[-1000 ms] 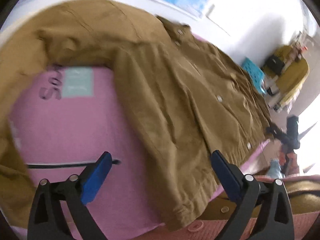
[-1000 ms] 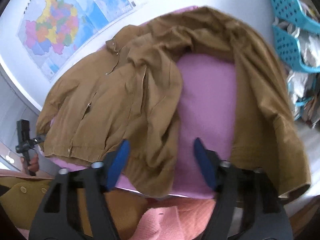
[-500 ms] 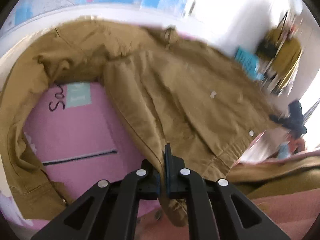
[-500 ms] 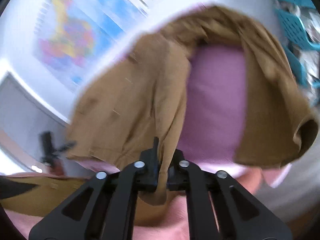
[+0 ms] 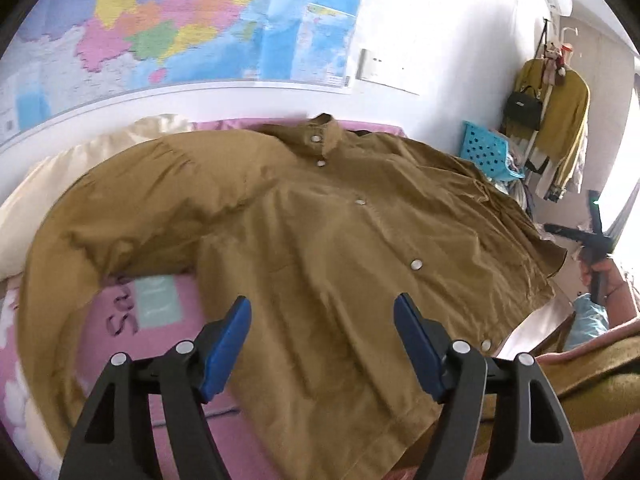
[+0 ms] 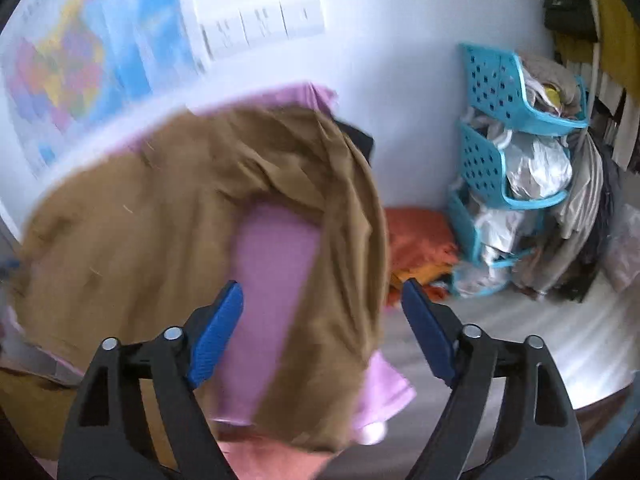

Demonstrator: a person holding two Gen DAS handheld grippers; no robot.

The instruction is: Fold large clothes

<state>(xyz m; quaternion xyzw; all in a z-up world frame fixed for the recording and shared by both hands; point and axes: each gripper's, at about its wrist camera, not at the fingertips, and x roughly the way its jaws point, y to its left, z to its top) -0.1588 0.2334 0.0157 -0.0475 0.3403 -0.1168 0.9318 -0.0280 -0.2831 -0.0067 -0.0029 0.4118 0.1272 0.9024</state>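
Blurred brown jacket (image 6: 168, 240), sleeve end seemingly hidden below frame.

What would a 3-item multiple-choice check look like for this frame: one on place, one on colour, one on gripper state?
1. Where does the brown jacket lie?
A. on the pink cover
B. in the blue basket
C. on a hanger

2. What colour are the stacked baskets?
A. red
B. turquoise
C. black

3. What state is the left gripper in?
A. shut on the hem
B. shut, empty
C. open

Key: 1 A, jacket spread flat over pink fabric; 2 B, turquoise shelves by the wall; 3 C, blue pads stand apart, gripping nothing.
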